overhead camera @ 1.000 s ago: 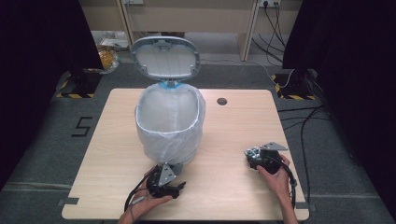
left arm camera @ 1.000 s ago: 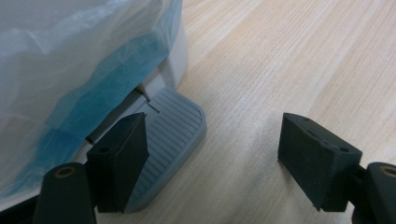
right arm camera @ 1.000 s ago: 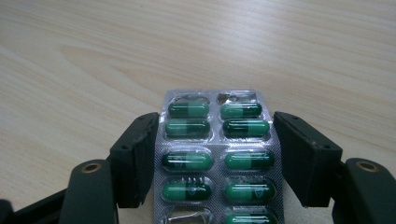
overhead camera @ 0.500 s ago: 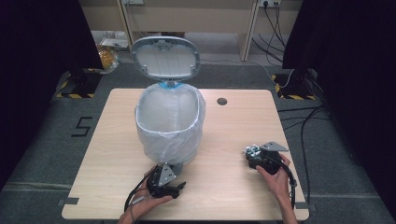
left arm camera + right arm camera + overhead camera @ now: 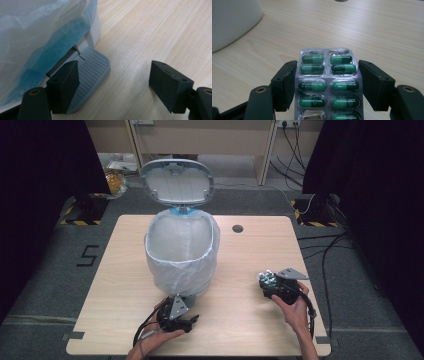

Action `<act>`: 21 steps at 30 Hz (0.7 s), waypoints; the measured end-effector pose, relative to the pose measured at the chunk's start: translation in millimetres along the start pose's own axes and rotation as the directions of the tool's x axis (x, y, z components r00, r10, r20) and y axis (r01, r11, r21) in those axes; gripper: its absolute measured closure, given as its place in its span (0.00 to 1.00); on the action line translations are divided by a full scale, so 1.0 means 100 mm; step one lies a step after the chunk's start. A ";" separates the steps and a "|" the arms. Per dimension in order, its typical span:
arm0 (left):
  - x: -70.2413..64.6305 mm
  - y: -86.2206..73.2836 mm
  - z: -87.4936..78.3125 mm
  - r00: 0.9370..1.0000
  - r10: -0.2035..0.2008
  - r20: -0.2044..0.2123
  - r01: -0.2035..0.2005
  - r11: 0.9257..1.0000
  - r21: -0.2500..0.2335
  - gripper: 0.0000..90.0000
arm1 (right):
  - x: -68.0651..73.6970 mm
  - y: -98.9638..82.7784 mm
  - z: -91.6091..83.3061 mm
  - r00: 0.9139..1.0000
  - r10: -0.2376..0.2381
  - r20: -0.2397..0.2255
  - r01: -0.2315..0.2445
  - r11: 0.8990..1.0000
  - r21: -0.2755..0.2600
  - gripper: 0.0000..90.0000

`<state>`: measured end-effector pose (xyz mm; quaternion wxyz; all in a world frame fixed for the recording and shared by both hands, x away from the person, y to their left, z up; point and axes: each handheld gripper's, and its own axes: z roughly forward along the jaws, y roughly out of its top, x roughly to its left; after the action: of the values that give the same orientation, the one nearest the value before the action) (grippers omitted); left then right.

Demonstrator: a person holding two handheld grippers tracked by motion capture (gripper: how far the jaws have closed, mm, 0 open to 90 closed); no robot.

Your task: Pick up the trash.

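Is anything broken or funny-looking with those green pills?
Slightly. The silver blister pack of green capsules, clamped in the right gripper, has empty, crumpled pockets: two at its far end and one near its lower left. Otherwise it looks flat and whole. Nothing has spilled on the light wooden table.

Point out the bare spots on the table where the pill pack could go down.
Free: the right half of the table, between the bin and the right edge, around the small hole; also the left strip beside the bin. Crowded: the near edge by the pedal, where the left tool sits.
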<state>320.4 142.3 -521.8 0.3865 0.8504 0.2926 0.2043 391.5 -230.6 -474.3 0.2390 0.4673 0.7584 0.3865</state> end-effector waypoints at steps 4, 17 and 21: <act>0.00 0.00 0.00 1.000 0.000 0.000 0.000 1.000 0.000 0.26 | 0.06 0.12 -0.01 1.000 -0.013 -0.020 0.013 1.000 -0.021 0.38; 0.00 0.00 0.00 1.000 0.002 -0.001 -0.002 1.000 0.000 0.26 | 0.23 0.41 -0.17 0.996 -0.038 -0.078 0.031 0.996 -0.088 0.38; 0.00 0.00 0.00 1.000 0.002 0.001 -0.002 1.000 -0.001 0.26 | 0.28 0.48 -0.20 0.994 -0.042 -0.098 0.031 0.994 -0.103 0.38</act>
<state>320.4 142.4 -521.8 0.3867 0.8506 0.2917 0.2045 389.6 -199.9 -423.2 0.2312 0.4207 0.7572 0.4429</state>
